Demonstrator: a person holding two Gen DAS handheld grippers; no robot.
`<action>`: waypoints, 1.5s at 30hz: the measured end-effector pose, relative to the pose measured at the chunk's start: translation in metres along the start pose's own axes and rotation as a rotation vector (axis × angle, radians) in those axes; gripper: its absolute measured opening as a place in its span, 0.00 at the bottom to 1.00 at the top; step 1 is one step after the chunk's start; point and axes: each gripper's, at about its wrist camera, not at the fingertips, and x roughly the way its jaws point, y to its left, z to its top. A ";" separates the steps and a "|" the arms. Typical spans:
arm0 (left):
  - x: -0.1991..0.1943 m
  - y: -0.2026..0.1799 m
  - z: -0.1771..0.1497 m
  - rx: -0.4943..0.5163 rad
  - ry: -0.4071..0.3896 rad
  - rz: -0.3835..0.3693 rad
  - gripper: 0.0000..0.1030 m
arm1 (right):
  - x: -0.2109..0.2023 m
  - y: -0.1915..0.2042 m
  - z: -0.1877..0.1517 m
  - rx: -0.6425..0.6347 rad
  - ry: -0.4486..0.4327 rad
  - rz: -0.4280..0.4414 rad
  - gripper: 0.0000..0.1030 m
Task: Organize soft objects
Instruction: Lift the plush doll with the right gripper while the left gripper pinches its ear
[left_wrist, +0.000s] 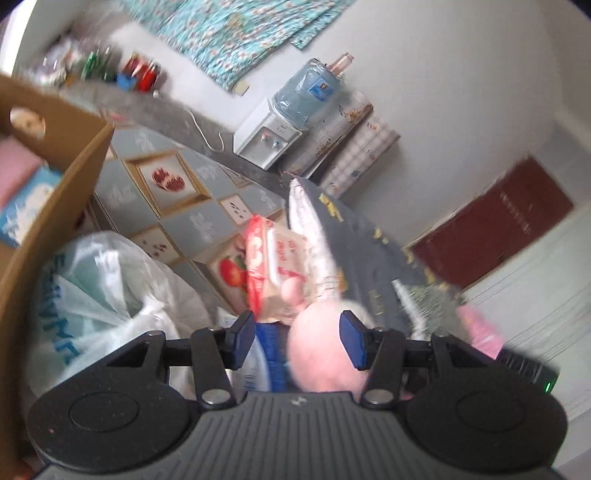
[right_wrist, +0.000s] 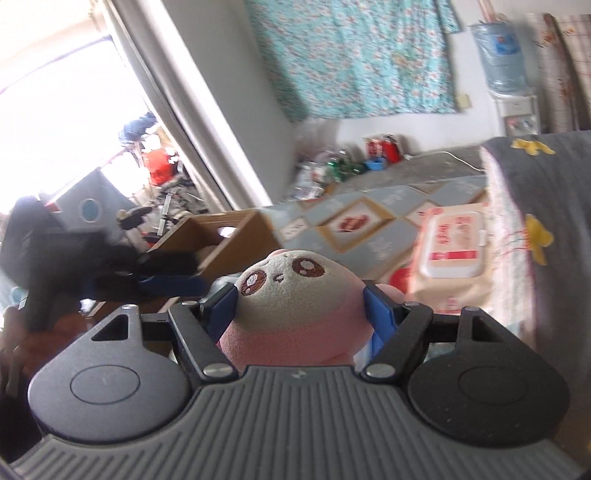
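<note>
**Two grippers, one pink plush toy held above a patterned mat**

One floor mat (right_wrist: 373, 221) printed with grey diamonds and red fruit carries nearly everything here. A grey quilt (right_wrist: 554, 221) with yellow motifs rises along the mat's right edge in the right wrist view, folded so that its pale lining faces the mat. A cardboard box (right_wrist: 225, 240) with a round hand hole stands at the mat's left edge; in the left wrist view a blue-and-white pack (left_wrist: 26, 206) lies inside it. A white plastic bag (left_wrist: 110, 295) with blue lettering slumps just beside the box. A pack of wet wipes (right_wrist: 448, 254), red and cream with a flip lid, leans against the quilt's lining.

The right gripper (right_wrist: 308, 306) is clamped on the plush toy (right_wrist: 284, 291): both blue pads press into its sides, and its cream face with brown eyes points away from the camera. The toy is off the mat, carried between the box and the wipes.

The left gripper (left_wrist: 295, 339) has its jaws apart. A pink plush shape (left_wrist: 321, 350) sits between them, touching the right pad (left_wrist: 352, 341); the left pad stands clear of it.
</note>
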 end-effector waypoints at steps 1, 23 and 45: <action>0.001 0.002 0.001 -0.024 0.002 -0.009 0.49 | -0.004 0.006 -0.001 -0.001 -0.008 0.018 0.71; -0.089 0.021 0.006 0.041 -0.120 0.112 0.10 | 0.002 0.166 0.003 -0.259 -0.006 0.162 0.71; -0.148 0.190 0.122 0.135 -0.245 0.625 0.09 | 0.373 0.359 -0.001 -0.600 0.407 0.074 0.68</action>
